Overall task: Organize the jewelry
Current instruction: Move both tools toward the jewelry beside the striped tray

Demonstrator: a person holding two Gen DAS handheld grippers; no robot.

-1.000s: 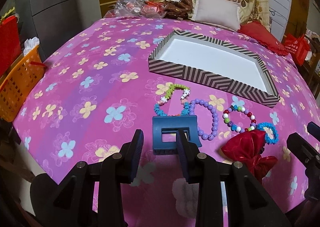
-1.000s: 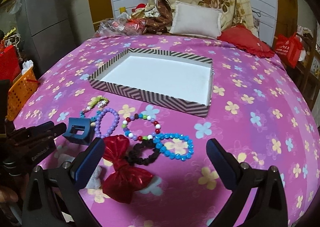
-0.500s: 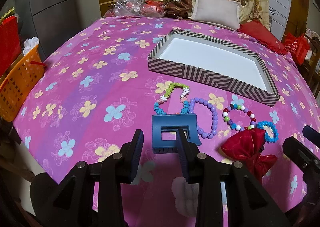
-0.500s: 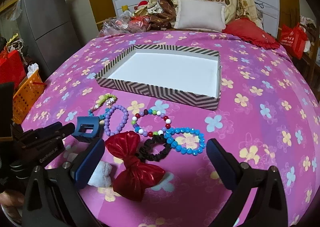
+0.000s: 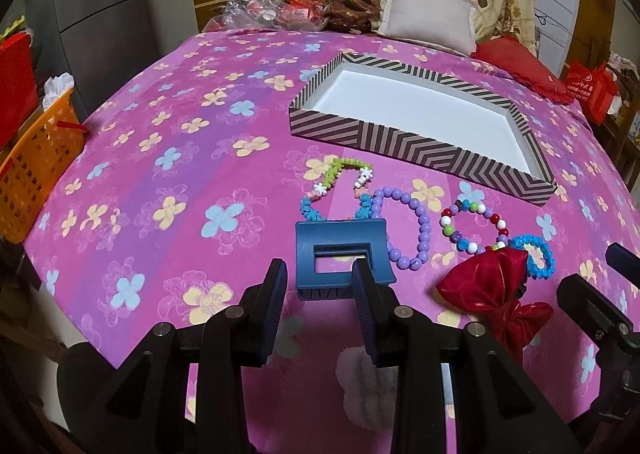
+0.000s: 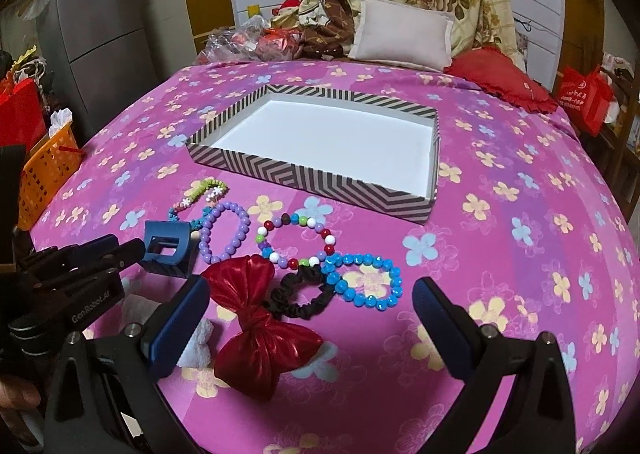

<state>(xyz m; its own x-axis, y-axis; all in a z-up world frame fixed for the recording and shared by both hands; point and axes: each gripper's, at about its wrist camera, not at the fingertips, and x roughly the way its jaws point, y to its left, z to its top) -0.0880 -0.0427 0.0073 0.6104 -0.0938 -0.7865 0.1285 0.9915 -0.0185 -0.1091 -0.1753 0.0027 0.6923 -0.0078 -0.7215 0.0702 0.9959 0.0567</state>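
Left claw (image 5: pixel 320 286) sat half-open & empty just short of the blue hair clip (image 5: pixel 342 260); right claw (image 6: pixel 310 312) gaped wide over the red bow (image 6: pixel 256 328). Risk, imo: left jaws looked too narrow, could shove the clip into the beads (image 5: pixel 404 232).

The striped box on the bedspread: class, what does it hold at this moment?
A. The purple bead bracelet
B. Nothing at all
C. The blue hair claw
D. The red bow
B. The striped box shows only its bare white floor, while the purple bead bracelet, red bow and blue hair claw all lie on the bedspread in front of it.
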